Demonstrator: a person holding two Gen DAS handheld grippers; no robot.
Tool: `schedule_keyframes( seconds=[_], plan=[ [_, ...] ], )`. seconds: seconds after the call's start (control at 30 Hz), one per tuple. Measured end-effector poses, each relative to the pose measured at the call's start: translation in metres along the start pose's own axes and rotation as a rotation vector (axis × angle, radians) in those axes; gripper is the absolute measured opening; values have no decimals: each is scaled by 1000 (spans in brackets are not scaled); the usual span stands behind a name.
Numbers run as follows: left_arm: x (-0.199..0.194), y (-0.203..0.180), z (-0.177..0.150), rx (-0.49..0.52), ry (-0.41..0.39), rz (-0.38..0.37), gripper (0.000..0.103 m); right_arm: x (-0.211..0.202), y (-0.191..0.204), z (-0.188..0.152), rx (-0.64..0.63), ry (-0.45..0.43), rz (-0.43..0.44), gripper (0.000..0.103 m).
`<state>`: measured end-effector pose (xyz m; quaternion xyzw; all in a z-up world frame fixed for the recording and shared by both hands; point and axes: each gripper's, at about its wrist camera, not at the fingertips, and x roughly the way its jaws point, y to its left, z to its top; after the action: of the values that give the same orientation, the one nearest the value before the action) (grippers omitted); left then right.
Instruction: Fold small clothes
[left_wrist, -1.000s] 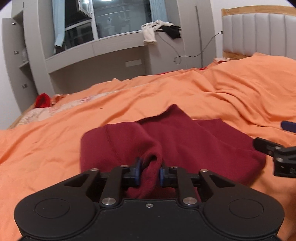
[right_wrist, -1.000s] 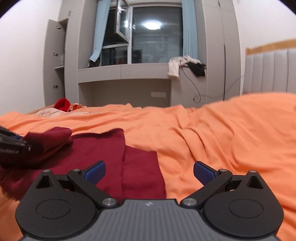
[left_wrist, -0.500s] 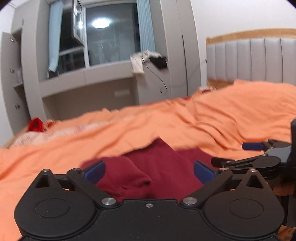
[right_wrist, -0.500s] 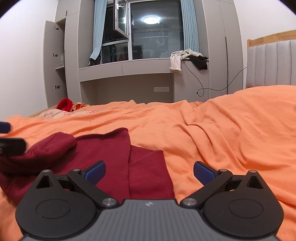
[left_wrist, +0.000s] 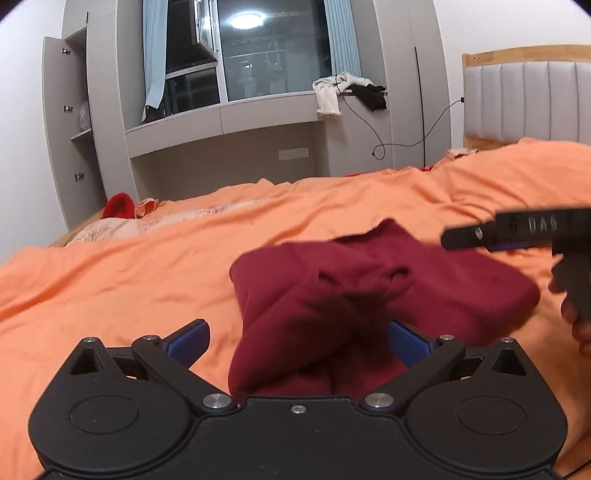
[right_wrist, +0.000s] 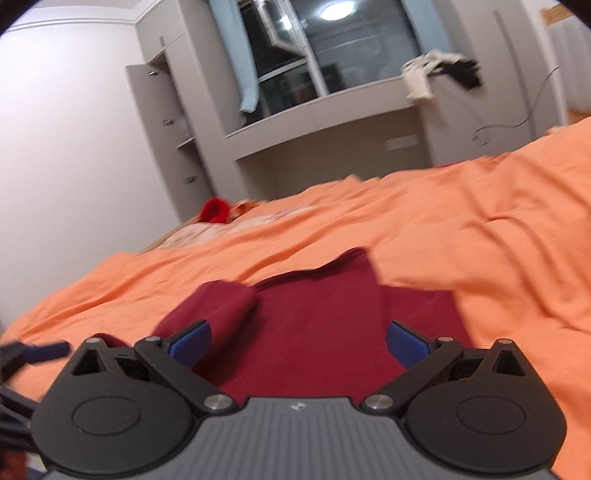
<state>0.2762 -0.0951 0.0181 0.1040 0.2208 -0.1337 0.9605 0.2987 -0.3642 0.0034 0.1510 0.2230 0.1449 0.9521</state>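
One bed, covered by one orange sheet, rumpled. One dark red garment lies bunched on it, partly folded, a thick roll along its left edge in the right wrist view. Two claws. Left claw released, jaws spread wide, cloth between the blue pads but not pinched. Right claw also released, hovering over the garment. One small bright red item at the far bed edge.

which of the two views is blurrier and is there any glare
Right wrist view: smeared and tilted, the shelf clothes streaked. Left wrist view: mostly sharp, only the right gripper blurred. Both: the ceiling light glares in the window.
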Motion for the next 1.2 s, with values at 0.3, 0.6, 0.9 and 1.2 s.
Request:
schedule_keyframes(
  seconds=[0.3, 0.6, 0.9, 1.2],
  plan=[
    [18, 13, -20, -31, 34, -13, 86, 50, 14, 13, 39, 76, 181, 98],
    [15, 19, -23, -79, 1, 19, 57, 104, 19, 23, 99, 170, 205, 53],
    [9, 2, -16, -29, -45, 59, 32, 87, 33, 26, 5, 98, 188, 7],
    [9, -49, 5, 110, -109, 0, 22, 51, 24, 56, -35, -37, 130, 6]
  ],
)
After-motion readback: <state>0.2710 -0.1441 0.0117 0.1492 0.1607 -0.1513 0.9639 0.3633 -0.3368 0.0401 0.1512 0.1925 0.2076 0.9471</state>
